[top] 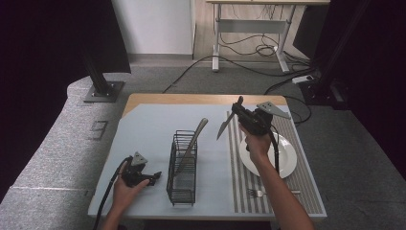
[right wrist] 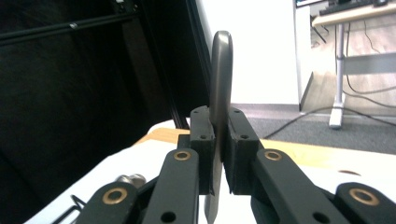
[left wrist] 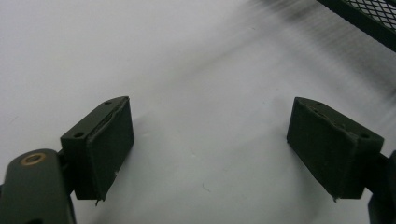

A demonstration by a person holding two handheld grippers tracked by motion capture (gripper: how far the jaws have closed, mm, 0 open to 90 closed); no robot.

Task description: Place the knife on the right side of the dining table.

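At the near left corner of the table [top: 143, 120], the left gripper [top: 143, 178] rests low on the white surface. Its jaws stand wide apart with nothing between them, as the left gripper view shows: bare white table between the two pads [left wrist: 109, 149], and a corner of black mesh at the top right.

Just right of it, at the middle of the table toward the near edge, stands the wire caddy [top: 183, 167], a narrow black basket whose long side runs from the near edge toward the far edge. One piece of cutlery [top: 194, 141] already leans in it, its handle tilted up toward the far right.

Right of the caddy, held above the striped placemat [top: 306, 182], the right gripper [top: 238, 115] is clamped on a knife [top: 225, 125]. The knife's long axis slopes down and to the left, its pointed blade tip aimed at the caddy's far end. The right gripper view shows the jaws pressed flat against both faces of the knife [right wrist: 220, 84], the rounded handle end standing up beyond the pads.

So the caddy lies down and left of the held knife, and the right hand is clearly the one to deliver it; the blade probably needs to tip steeper to drop into the opening. On the placemat, a white plate [top: 287, 160] sits under the right forearm and a fork [top: 258, 193] lies near the near edge.
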